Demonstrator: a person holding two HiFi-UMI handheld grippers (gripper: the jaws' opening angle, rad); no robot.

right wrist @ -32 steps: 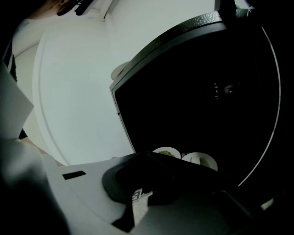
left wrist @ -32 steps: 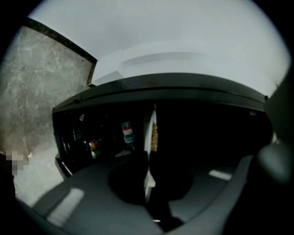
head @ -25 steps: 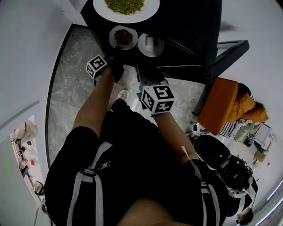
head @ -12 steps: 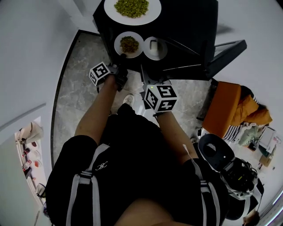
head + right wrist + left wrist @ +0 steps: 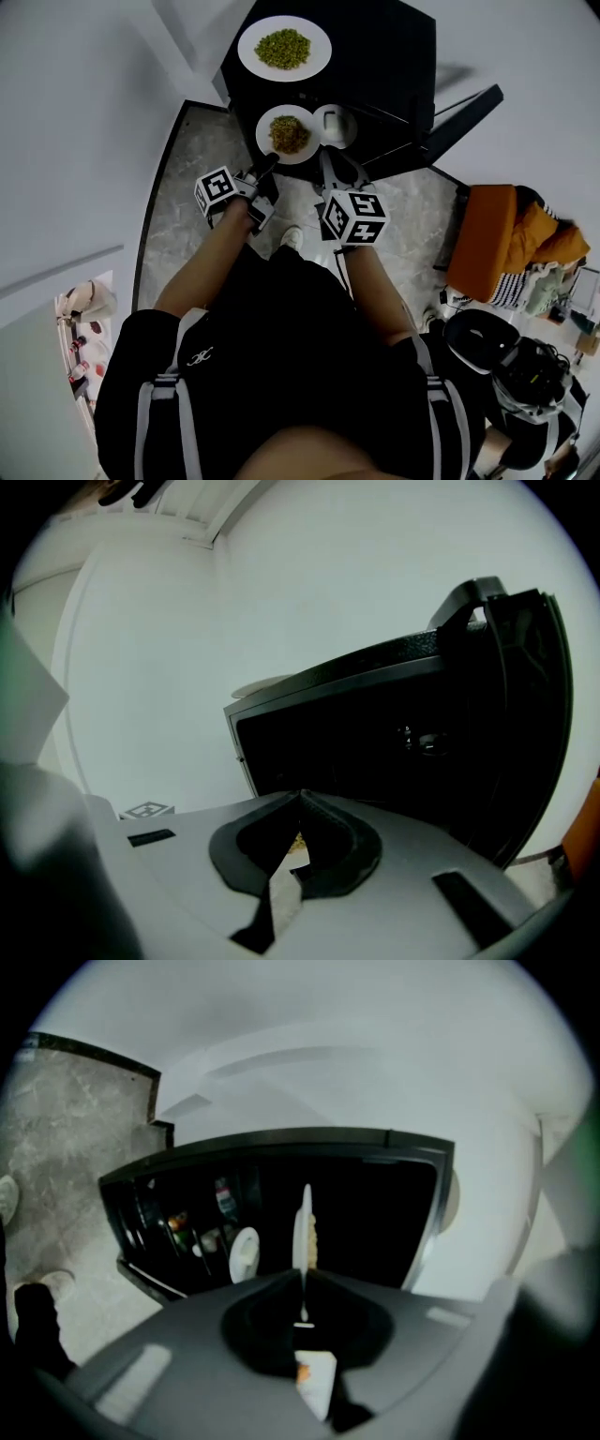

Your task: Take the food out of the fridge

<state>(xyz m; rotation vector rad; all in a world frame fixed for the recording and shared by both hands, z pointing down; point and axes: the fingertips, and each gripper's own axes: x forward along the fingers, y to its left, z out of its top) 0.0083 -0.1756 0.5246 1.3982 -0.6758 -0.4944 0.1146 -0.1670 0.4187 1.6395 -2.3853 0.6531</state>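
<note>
Head view: the person is standing over a low black fridge (image 5: 375, 66) whose door (image 5: 464, 111) is hanging open to the right; a large plate (image 5: 251, 54) of green food (image 5: 283, 47) is sitting on the fridge top, and a marbled floor (image 5: 178, 225) is showing below

Left tongs (image 5: 271, 161): pressed together on the near rim of a white plate (image 5: 270, 120), which is carrying a mound of brownish-green food (image 5: 290, 137) and is being held out at the fridge's front; the left gripper view is showing the same plate (image 5: 302, 1218) edge-on, rising from the pinching tongs (image 5: 303, 1283), with its food (image 5: 313, 1239) on one face and the dark fridge (image 5: 375, 1213) interior behind

Right tongs (image 5: 330, 161): pressed together; the right gripper view is showing these tongs (image 5: 300, 803) closed to a seam and pointing at the fridge (image 5: 375, 742) opening beside its door (image 5: 525, 696); in the head view their tip is lying just beside a small white dish (image 5: 321, 131) next to the held plate, and contact with it cannot be told; that dish (image 5: 245, 1253) is also appearing in the left gripper view, left of the plate's edge
</note>
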